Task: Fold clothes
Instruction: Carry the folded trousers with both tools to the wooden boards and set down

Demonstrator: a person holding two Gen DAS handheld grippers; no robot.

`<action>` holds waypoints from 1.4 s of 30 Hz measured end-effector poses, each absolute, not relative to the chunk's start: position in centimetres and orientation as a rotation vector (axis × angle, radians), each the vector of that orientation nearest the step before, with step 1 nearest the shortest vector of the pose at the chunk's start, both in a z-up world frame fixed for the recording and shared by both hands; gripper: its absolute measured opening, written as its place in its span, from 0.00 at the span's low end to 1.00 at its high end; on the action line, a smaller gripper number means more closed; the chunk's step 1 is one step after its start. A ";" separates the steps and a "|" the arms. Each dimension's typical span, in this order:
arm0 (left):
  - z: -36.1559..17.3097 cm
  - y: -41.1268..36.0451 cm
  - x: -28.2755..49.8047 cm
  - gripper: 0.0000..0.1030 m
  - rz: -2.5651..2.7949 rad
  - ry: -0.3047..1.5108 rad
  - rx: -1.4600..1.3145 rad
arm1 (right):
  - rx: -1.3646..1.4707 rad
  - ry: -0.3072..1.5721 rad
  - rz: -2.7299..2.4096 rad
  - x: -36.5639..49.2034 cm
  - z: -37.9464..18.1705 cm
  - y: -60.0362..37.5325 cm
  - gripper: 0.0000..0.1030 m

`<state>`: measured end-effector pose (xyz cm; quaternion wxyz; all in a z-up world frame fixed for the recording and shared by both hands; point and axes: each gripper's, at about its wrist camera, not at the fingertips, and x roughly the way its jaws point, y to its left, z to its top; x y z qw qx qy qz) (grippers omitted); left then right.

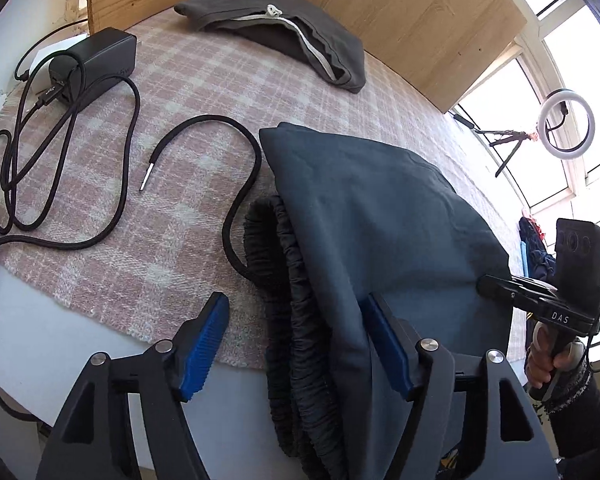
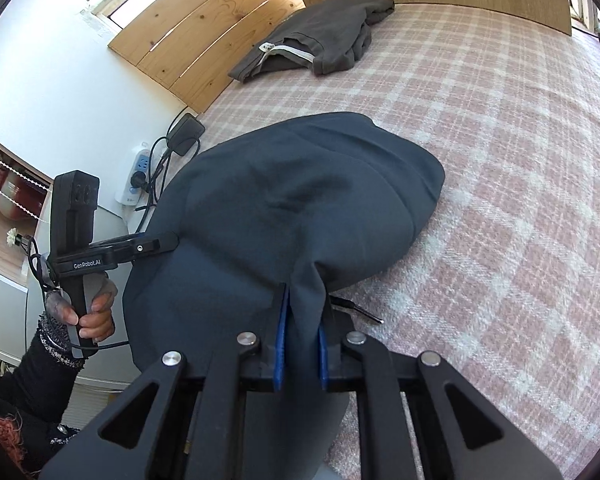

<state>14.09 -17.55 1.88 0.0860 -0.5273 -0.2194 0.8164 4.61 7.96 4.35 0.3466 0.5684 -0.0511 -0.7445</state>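
My left claw (image 1: pixel 296 344) is spread wide, blue pads apart, straddling the gathered elastic waistband (image 1: pixel 296 340) of the dark navy fabric trousers (image 1: pixel 380 216); the right-hand pad looks to be against the cloth, but nothing is pinched. My right claw (image 2: pixel 302 344) is pressed together on a fold of that same navy cloth (image 2: pixel 300 208), blue pads clamping it from both sides.

The trousers lie bunched at the near edge of the bed, on the pink-and-white checked blanket (image 2: pixel 500 160), partly hanging over the edge toward me. They look doubled over, waistband stacked in layers, but the heap is lumpy, not flat. A black drawstring cord (image 1: pixel 236 184) snakes off the waistband across the blanket.

A dark grey folded garment with a pale zip (image 1: pixel 284 36) sits at the far edge by the wooden headboard (image 1: pixel 400 20); I judge that one done. So roughly half done: one piece finished, the navy one mid-fold, needing smoothing and at least one more fold.

Black power brick with cables (image 1: pixel 96 64) at the far left corner, well apart from the trousers.
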 end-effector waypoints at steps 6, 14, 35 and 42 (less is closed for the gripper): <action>2.4 -16.5 14.1 0.28 2.434 -0.659 -1.554 | 1.512 -0.235 -1.860 3.9 2.2 8.9 0.39; 6.5 -16.8 14.1 0.14 2.457 -0.793 -1.466 | 1.255 -0.229 -1.848 4.7 8.8 7.7 0.11; 22.9 -21.5 -2.9 0.14 2.756 -0.270 -1.225 | 0.911 -0.235 -2.160 -6.9 21.7 1.0 0.10; 22.8 -25.2 -10.1 0.14 2.762 -0.232 -1.218 | 0.925 -0.274 -2.235 -13.7 20.6 -1.7 0.10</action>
